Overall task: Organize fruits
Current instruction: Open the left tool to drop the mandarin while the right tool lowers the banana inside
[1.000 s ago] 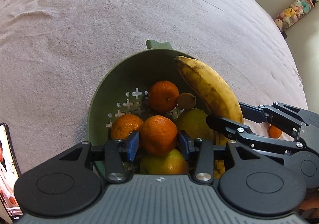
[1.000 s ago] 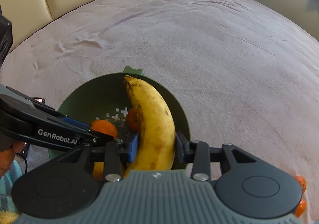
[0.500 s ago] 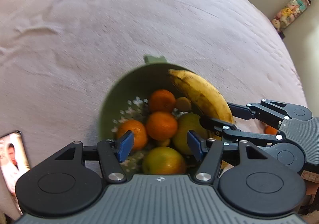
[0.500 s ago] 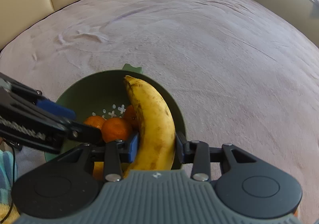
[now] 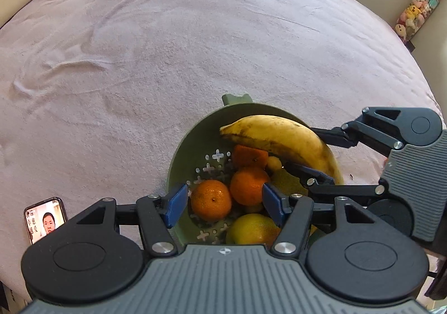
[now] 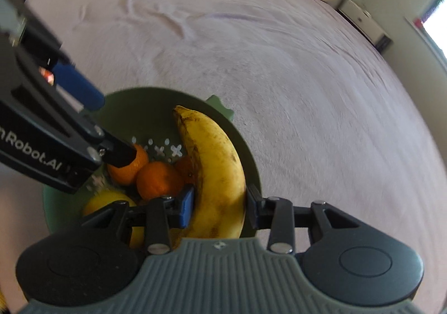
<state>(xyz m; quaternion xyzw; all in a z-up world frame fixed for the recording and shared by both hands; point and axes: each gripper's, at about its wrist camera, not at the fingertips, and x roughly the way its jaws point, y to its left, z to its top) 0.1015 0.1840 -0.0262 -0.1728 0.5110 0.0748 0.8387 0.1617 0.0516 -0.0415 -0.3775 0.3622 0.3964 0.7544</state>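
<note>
- At the far left of the left wrist view, a smartphone with a lit screen (image 5: 45, 223) lies flat on the pinkish-grey plush bedspread (image 5: 195, 35), well apart from the fruit.
- The left gripper (image 5: 225, 206) hangs over the round dark-green plastic colander with cross-shaped holes (image 5: 178, 163); its jaws have just been opening and stand spread, the blue pads (image 5: 175, 204) touching nothing.
- Below the gap between those pads sit two orange mandarins, one (image 5: 211, 203) beside the other (image 5: 249, 185), both loose in the colander.
- A yellow-green citrus fruit (image 5: 252, 229) rests nearer the camera, and a third mandarin (image 5: 248, 156) lies farther back.
- The long yellow banana with brown speckles (image 5: 276, 136) stretches across the colander's right side, above the other fruit.
- The right gripper (image 6: 219, 206) is clamped on the banana's lower part, a pad pressing each side.
- In the right wrist view, the banana's tip (image 6: 178, 111) points toward the colander's far rim.
- Far right, plush toys (image 5: 416, 11) stand by the wall.
</note>
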